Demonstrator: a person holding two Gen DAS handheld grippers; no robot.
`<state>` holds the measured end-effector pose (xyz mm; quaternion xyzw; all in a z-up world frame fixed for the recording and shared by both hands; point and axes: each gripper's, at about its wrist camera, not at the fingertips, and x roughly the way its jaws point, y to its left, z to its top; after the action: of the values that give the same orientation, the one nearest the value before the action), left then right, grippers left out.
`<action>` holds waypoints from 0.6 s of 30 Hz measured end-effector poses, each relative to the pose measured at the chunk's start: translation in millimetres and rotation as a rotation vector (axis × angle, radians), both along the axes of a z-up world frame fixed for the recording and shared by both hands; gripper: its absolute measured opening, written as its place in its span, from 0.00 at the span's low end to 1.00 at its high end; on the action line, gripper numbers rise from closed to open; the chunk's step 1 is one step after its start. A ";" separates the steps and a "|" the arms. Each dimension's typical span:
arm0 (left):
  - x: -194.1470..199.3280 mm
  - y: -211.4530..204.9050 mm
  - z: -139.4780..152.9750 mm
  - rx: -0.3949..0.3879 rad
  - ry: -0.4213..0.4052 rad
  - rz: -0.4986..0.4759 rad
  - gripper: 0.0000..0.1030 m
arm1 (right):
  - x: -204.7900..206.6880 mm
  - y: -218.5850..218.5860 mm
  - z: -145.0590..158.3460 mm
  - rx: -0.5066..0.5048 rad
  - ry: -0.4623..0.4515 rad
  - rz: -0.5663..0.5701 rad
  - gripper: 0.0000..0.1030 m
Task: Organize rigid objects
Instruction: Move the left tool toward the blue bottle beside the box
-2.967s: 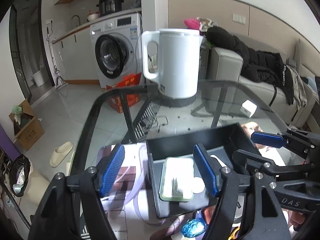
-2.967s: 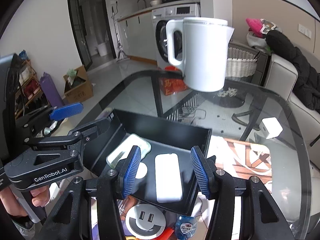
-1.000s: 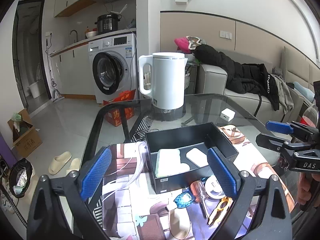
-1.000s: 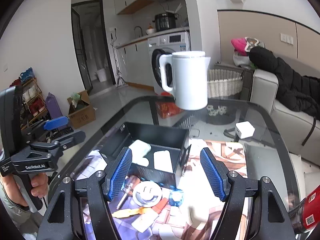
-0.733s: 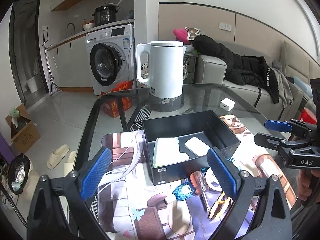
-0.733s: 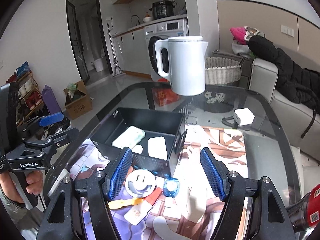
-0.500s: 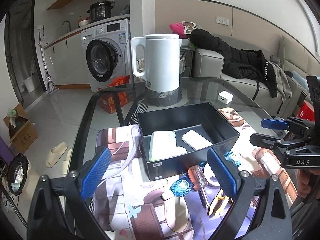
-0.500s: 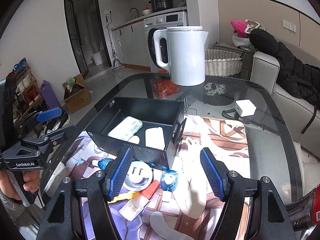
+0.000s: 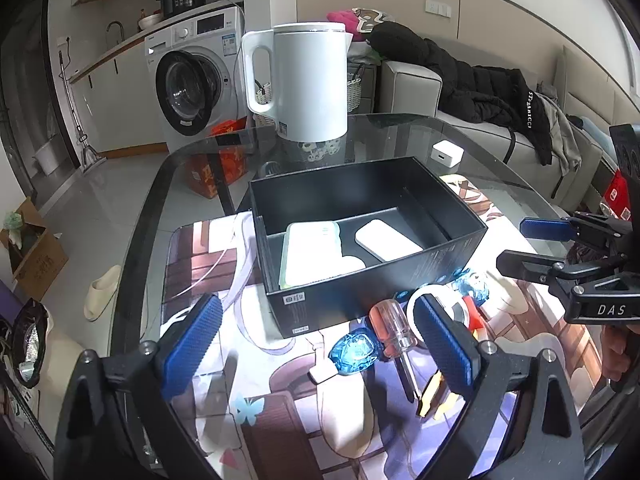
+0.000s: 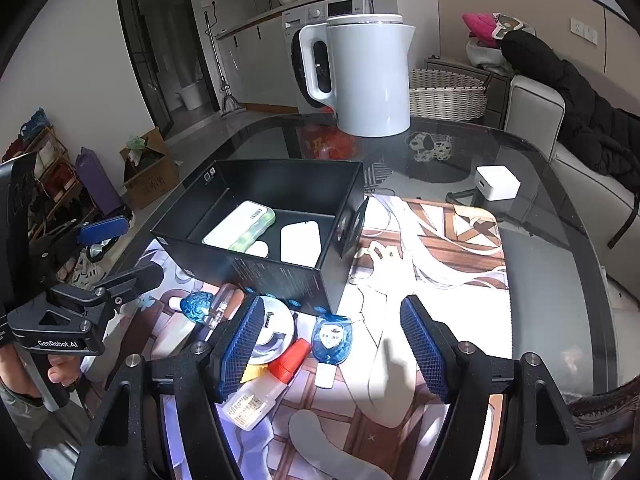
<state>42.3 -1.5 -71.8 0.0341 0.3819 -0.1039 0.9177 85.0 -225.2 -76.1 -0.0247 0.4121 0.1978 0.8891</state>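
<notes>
A black open box (image 9: 384, 284) (image 10: 280, 276) sits on the printed mat and holds a green-edged case (image 9: 312, 248) (image 10: 240, 230) and a white flat pack (image 9: 386, 239) (image 10: 301, 242). In front of the box lie a screwdriver (image 9: 390, 330), a blue keyring bottle (image 9: 354, 350) (image 10: 332, 336), a round white socket (image 10: 272, 332), a second blue bottle (image 10: 198, 306) and a red-capped glue bottle (image 10: 264, 386). My left gripper (image 9: 316, 344) is open and empty above these loose items. My right gripper (image 10: 332, 340) is open and empty over the blue bottle.
A white kettle (image 9: 300, 80) (image 10: 364, 76) stands at the far edge of the glass table (image 10: 560, 264). A white charger cube (image 9: 447, 154) (image 10: 498, 182) lies to the right of the box. A sofa and a washing machine stand beyond the table.
Both grippers have pulled back from inside the box and opened wide. They now hover lower over the loose items in front of the box.
</notes>
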 end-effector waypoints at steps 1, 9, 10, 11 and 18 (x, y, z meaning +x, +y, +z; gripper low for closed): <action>1.1 -0.6 -2.0 0.003 0.006 -0.002 0.94 | 1.0 0.2 -1.3 -0.003 0.005 0.000 0.71; 4.6 -7.5 -16.6 0.031 0.050 -0.029 0.94 | 7.4 0.5 -14.9 -0.024 0.054 0.005 0.71; 5.1 -8.3 -17.7 0.035 0.054 -0.032 0.94 | 8.1 0.3 -16.7 -0.026 0.059 0.005 0.71; 5.6 -8.7 -19.1 0.035 0.059 -0.034 0.94 | 8.7 0.4 -18.3 -0.027 0.065 0.004 0.70; 6.5 -10.3 -25.8 0.037 0.087 -0.045 0.94 | 10.7 3.8 -29.4 -0.044 0.096 0.014 0.70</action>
<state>48.8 -11.7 -97.6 0.0550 0.4225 -0.1190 0.8968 95.7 -221.4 -105.5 -0.0375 0.4583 0.1960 0.8661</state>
